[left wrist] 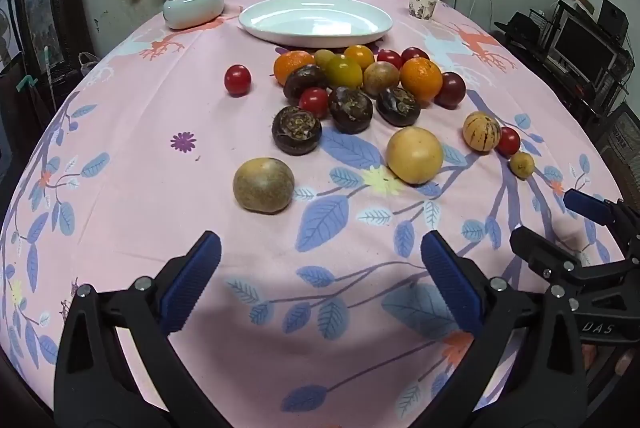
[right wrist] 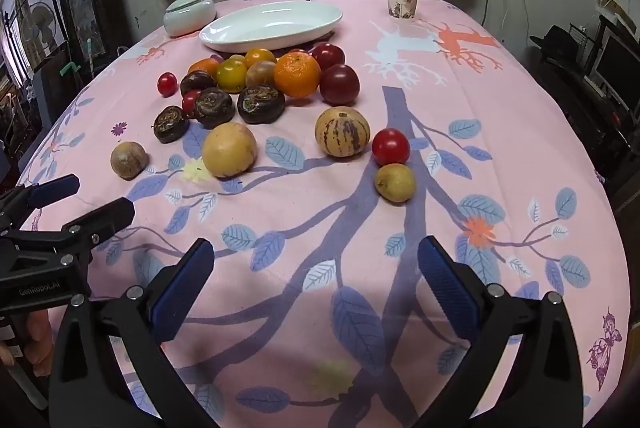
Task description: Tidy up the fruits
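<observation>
While both grippers hover empty with jaws spread, the brownish round fruit [left wrist: 263, 185] lies just ahead of the left gripper [left wrist: 320, 284], slightly left; the right gripper [right wrist: 316, 288] sits farther off.

From my right wrist camera, white lettering "GenRobot.AI" stands on the black plastic body of my left gripper [right wrist: 70, 204]. From my left wrist camera, the white letters "DAS" show on the black plastic body of my right gripper [left wrist: 560, 220], the remainder cut off.
</observation>
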A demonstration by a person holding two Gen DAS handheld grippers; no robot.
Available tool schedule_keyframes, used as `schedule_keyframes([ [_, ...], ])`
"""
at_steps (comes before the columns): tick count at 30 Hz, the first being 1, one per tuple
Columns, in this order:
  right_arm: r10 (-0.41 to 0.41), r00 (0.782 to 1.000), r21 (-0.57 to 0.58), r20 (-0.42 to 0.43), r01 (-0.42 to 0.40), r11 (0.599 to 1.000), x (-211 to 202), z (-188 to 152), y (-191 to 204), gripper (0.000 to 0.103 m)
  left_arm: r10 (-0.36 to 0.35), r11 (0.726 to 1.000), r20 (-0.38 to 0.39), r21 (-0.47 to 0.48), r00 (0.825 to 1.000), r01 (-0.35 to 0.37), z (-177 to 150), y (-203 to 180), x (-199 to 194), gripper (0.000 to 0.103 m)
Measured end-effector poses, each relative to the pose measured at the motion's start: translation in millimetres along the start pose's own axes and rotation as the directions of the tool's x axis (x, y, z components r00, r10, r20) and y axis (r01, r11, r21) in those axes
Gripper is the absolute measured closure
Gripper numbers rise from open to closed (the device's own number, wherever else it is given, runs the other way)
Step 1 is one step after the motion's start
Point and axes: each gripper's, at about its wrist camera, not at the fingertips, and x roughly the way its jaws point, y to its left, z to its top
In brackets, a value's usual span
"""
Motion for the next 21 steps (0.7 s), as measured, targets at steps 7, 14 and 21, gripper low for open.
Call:
schedule_keyframes([
  [7, 0.014, 1.000, 0.015, -0.016, -0.014, 1.000, 6, 0, -3, 0.001, 0.013, 1.000, 0.014, -0.021, 1.000, -0.013, -2, 0, 6, 0.002],
  [14, 0.000, 1.000, -0.004, -0.015, 0.000, 1.000, 10, -3, -1, 0.001, 0.003, 1.000, -0.005, -0.020, 1.000, -0.003, -4, -2, 12, 0.002],
  [21, 0.000, 1.000, -0.007, -0.021, 0.000, 1.000, 10, 0, 0, 0.001, -0.005, 0.999, -0.005, -0.041, 1.000, 0.005, -4, 1, 13, 0.002],
])
